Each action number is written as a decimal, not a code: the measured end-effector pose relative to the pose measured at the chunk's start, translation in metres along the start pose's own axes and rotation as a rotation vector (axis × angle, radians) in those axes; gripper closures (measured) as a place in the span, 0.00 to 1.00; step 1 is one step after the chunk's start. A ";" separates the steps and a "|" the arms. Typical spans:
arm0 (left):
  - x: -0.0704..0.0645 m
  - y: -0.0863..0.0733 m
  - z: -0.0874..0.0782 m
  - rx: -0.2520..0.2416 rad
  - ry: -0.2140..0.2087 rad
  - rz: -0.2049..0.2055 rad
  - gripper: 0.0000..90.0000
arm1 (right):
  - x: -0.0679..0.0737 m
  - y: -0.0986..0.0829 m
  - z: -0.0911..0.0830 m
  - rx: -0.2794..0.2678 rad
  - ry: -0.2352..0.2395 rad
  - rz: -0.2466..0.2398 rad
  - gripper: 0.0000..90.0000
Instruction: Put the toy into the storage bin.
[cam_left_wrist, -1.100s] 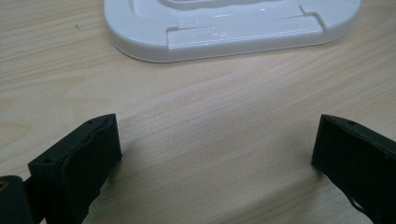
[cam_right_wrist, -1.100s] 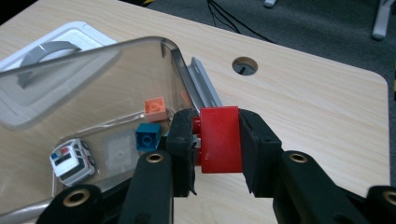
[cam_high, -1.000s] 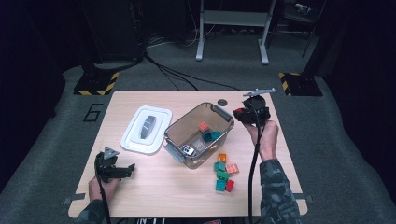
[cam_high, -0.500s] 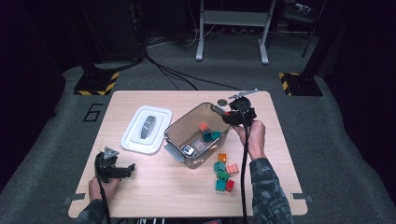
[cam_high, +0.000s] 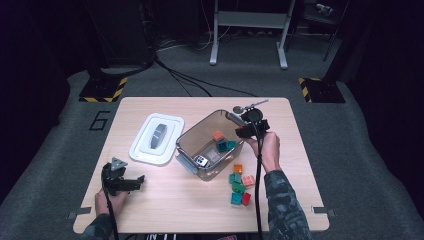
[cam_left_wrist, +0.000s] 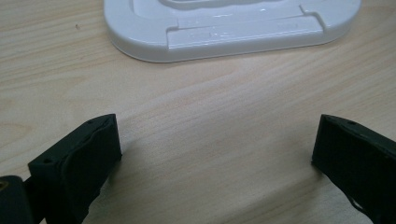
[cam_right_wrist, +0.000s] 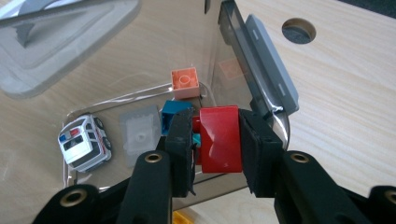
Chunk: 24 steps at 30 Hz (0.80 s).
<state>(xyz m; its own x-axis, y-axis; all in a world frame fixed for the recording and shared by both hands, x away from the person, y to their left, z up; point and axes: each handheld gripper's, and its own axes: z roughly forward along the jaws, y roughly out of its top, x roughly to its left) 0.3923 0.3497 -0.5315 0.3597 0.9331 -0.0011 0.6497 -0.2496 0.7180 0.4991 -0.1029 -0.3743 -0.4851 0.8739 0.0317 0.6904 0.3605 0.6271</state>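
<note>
High view: fixed above the person's edge of the counter (cam_high: 165, 200), facing forward and down; far off, whole top plus floor beyond.
Left gripper view: rides the left claw (cam_left_wrist: 210, 154), low over the wood, very near; white lid (cam_left_wrist: 233, 28) just ahead.
Right gripper view: rides the right claw (cam_right_wrist: 215, 140), looking steeply down into the clear bin (cam_right_wrist: 261, 74), close.
Shared, high and left: white lid (cam_high: 157, 138).
Shared, high and right: clear bin (cam_high: 187, 145), lid beside it.
</note>
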 end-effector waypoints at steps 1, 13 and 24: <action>0.000 0.000 0.000 -0.004 0.002 -0.001 0.01 | 0.000 0.000 -0.001 0.014 0.001 0.003 0.67; 0.000 0.000 0.000 -0.001 0.000 -0.001 0.01 | 0.003 -0.020 -0.023 -0.067 0.024 0.019 0.23; 0.000 0.000 0.000 0.001 0.000 -0.001 0.01 | 0.002 -0.076 -0.033 -0.070 0.037 0.055 0.12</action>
<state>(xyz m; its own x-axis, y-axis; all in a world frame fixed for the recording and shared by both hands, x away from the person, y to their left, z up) 0.3923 0.3497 -0.5314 0.3593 0.9332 -0.0014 0.6506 -0.2494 0.7173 0.4281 -0.1390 -0.3961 -0.4679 0.8786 0.0953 0.6777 0.2875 0.6768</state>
